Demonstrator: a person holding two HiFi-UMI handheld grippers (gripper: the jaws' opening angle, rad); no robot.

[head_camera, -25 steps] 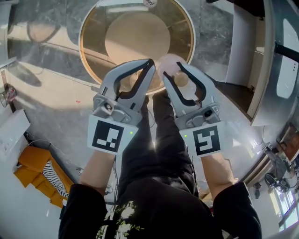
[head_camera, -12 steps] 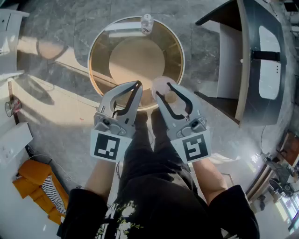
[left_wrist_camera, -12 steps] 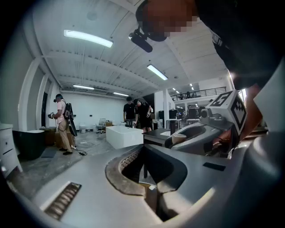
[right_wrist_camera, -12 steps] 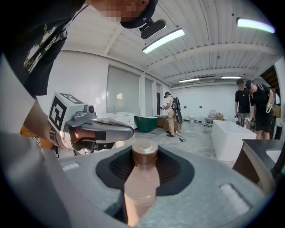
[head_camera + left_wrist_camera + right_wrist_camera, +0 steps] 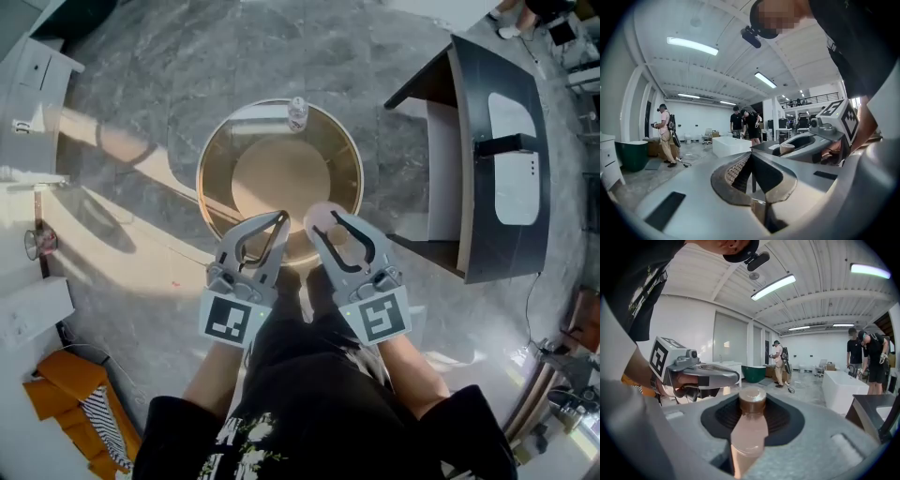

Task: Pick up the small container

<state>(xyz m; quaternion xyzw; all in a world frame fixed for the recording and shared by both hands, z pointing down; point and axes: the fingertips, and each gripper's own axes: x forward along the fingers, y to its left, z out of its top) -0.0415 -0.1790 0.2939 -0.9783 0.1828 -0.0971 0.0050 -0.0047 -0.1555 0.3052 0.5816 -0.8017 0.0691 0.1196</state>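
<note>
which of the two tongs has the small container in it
The right tongs: the pinkish small container is clamped between its jaws. The left tongs are closed tip to tip with nothing between them.

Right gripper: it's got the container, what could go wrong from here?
1. Slip: the container lies lengthwise between the right gripper's jaws, cap toward the tips, so it may slide out forward.
2. Drop: it's held high over the table's near rim. A fall could hit the table or floor.
3. Bump: the left gripper, shut and empty, sits close beside it and could knock it.
</note>
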